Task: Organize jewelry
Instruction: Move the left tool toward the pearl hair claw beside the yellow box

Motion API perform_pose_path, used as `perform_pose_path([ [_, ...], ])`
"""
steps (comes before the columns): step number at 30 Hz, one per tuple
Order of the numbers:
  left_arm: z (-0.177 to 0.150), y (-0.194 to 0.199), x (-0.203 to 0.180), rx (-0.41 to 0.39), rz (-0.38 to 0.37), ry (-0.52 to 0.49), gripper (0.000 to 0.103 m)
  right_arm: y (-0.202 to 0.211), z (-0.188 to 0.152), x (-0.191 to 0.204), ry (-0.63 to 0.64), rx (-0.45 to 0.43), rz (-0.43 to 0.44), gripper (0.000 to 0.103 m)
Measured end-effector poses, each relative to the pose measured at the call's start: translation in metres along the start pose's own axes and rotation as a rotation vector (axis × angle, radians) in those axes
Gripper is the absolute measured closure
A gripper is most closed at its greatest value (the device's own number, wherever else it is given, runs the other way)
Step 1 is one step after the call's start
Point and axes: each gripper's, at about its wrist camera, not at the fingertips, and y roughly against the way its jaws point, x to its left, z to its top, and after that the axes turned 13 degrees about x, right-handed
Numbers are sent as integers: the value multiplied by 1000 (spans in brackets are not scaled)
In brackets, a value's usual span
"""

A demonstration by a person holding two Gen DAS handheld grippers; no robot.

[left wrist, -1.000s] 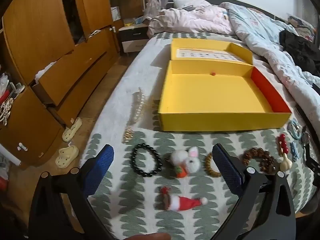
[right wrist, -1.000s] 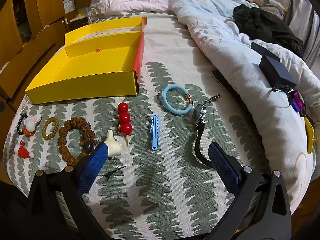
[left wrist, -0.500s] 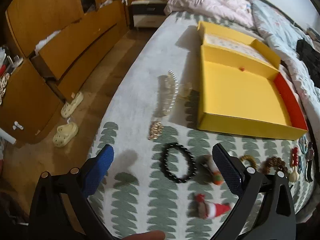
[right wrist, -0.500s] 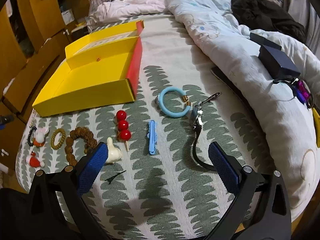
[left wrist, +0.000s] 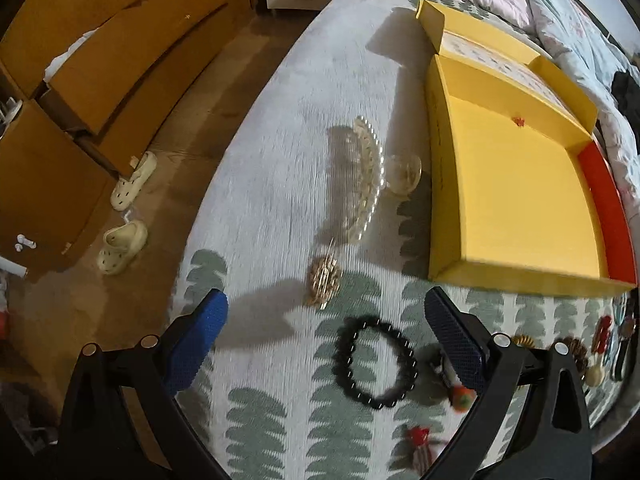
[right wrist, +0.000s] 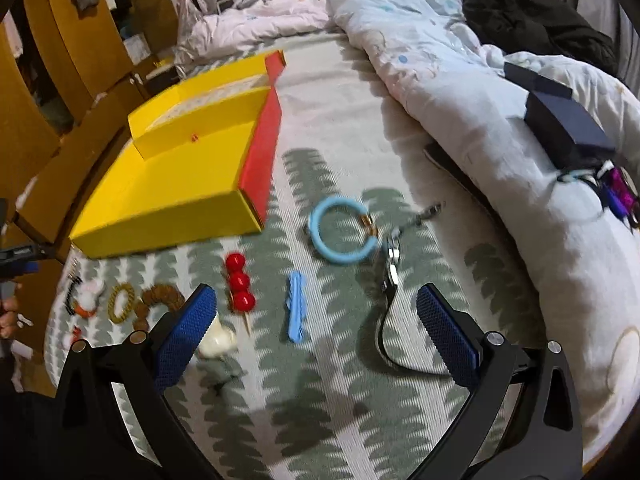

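Observation:
An open yellow box with one red wall lies on the bed; the right wrist view shows the same yellow box. My left gripper is open above a gold brooch and a black bead bracelet. A pearl hair comb lies farther ahead, left of the box. My right gripper is open over a blue hair clip, with red beads on a stick, a light blue bangle and a watch around it.
Small plush charms, a gold coil ring and a brown bead bracelet lie along the bed's near edge. A rumpled duvet with a dark blue box fills the right. Wooden drawers and slippers sit left of the bed.
My left gripper has swung left and forward, from the plush charms to the brooch and black bracelet. The right gripper has edged closer to the blue clip. Both stay open.

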Motion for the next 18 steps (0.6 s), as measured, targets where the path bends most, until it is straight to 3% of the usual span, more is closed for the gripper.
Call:
perform_pose_path([
  [5, 28, 6, 6, -31, -31, 28, 6, -1, 22, -7, -23, -5, 28, 3],
  [11, 64, -15, 7, 29, -57, 41, 6, -18, 50, -9, -14, 40, -8, 3],
  [18, 77, -23, -7, 54, -53, 7, 6, -37, 72, -12, -7, 80, -20, 4],
])
